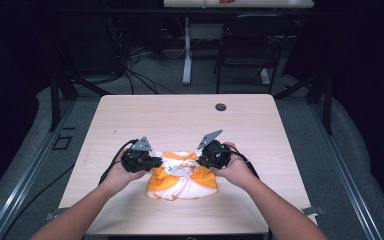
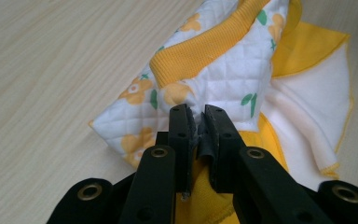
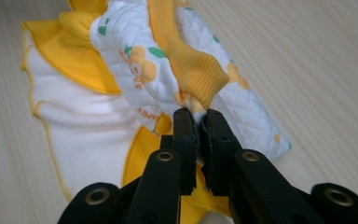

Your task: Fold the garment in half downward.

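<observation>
Both grippers, left (image 2: 199,122) & right (image 3: 200,122), pinch the quilted garment (image 1: 181,175) w/ thin bites at the tips. Uneven pull could slip the fabric out, prob. undoing the fold.

Both forearms are bare, with no sleeves in the high view. The left gripper (image 1: 152,161) and right gripper (image 1: 204,159) are black, each topped by a grey three-cornered plate (tilted differently) and trailing a black cable. Their jaws are matte black bars with brass-ringed screw holes.

Left hand-held gripper (image 2: 199,122) pinching quilted floral garment (image 2: 205,70), yellow ribbed trim, pale wooden surface (image 2: 51,70) beneath
</observation>
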Demonstrator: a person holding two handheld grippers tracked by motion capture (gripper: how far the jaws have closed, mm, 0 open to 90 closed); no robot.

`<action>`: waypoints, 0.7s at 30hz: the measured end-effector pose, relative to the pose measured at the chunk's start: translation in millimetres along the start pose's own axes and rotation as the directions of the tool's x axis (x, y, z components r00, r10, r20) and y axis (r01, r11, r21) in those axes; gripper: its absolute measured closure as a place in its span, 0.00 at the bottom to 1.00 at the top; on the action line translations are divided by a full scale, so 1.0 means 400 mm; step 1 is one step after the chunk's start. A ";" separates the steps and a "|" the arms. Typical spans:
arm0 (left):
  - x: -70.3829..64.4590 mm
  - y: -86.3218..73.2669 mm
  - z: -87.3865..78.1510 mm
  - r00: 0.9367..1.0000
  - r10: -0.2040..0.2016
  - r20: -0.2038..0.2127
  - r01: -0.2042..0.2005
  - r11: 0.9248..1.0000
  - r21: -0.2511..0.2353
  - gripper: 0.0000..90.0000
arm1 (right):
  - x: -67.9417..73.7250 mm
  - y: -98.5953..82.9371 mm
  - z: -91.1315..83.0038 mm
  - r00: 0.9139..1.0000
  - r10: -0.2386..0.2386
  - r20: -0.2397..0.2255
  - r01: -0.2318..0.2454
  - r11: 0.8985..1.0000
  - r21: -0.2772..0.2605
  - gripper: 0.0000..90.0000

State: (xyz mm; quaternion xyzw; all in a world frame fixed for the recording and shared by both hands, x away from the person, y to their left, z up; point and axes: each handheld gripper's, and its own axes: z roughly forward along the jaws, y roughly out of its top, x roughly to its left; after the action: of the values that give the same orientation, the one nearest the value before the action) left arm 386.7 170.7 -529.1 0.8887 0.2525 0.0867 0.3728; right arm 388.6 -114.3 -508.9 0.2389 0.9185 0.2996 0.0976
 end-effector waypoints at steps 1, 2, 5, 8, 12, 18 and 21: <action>-0.003 -0.003 -0.001 1.000 0.000 0.003 0.000 1.000 0.000 0.91 | 0.005 -0.004 0.003 1.000 -0.004 0.002 0.004 1.000 0.005 0.94; -0.006 -0.005 -0.002 1.000 0.002 0.007 -0.002 1.000 -0.003 0.91 | 0.009 -0.007 0.004 1.000 -0.019 0.004 0.019 1.000 0.012 0.94; -0.017 -0.010 -0.005 1.000 0.017 0.000 -0.017 1.000 -0.001 0.91 | 0.020 -0.013 0.001 1.000 -0.026 0.009 0.026 1.000 0.002 0.94; -0.027 -0.017 -0.007 1.000 0.017 0.003 -0.017 1.000 -0.014 0.91 | 0.032 -0.025 0.003 1.000 -0.027 -0.002 0.027 1.000 -0.002 0.93; -0.045 -0.034 -0.010 0.999 0.045 0.004 -0.045 0.999 -0.011 0.90 | 0.054 -0.050 0.010 1.000 -0.016 -0.010 0.016 1.000 -0.020 0.93; -0.075 -0.064 -0.016 0.997 0.079 0.001 -0.079 0.997 -0.016 0.89 | 0.081 -0.075 0.005 0.999 -0.042 0.018 0.043 0.998 -0.044 0.93; -0.087 -0.081 -0.015 0.997 0.076 0.013 -0.075 0.997 -0.019 0.89 | 0.096 -0.088 0.006 0.999 -0.051 0.017 0.052 0.997 -0.056 0.93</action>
State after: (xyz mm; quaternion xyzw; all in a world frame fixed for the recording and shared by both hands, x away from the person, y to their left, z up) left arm 342.4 175.6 -546.6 0.8946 0.2155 0.0972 0.3793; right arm 342.6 -119.0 -533.2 0.2146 0.9148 0.3208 0.1192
